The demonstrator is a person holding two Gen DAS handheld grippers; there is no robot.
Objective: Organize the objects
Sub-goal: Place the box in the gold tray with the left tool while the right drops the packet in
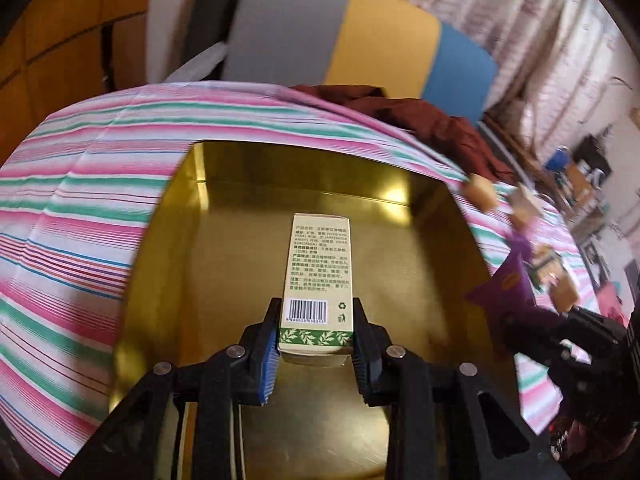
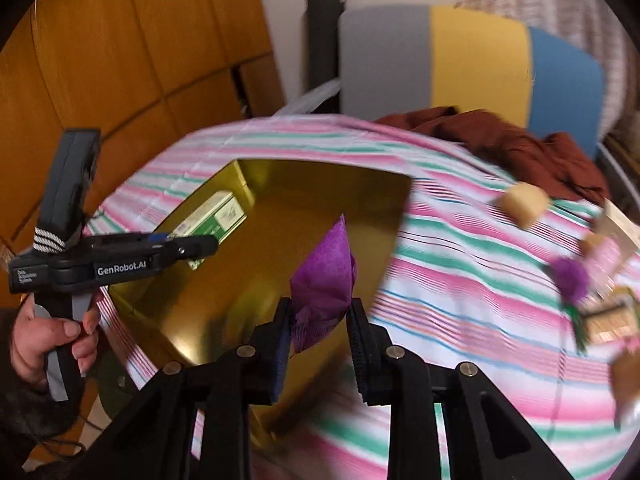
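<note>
A gold tin box (image 1: 432,240) stands open on the striped cloth; it also shows in the right wrist view (image 2: 208,292). My left gripper (image 1: 316,320) is shut on a cream carton with a barcode and green leaf band (image 1: 318,272), held inside the tin; the carton also shows in the right wrist view (image 2: 216,216), with the left gripper (image 2: 188,250). My right gripper (image 2: 320,320) is shut on a purple sachet (image 2: 324,276) over the tin's near corner. In the left wrist view the right gripper (image 1: 520,320) and sachet (image 1: 504,288) are at the right.
Several small items lie on the striped cloth (image 2: 460,280) to the right: tan blocks (image 2: 524,200), a purple pompom (image 2: 572,276), small packets (image 2: 608,316). A dark red cloth (image 2: 520,140) lies at the back by a grey, yellow and blue chair (image 2: 480,64).
</note>
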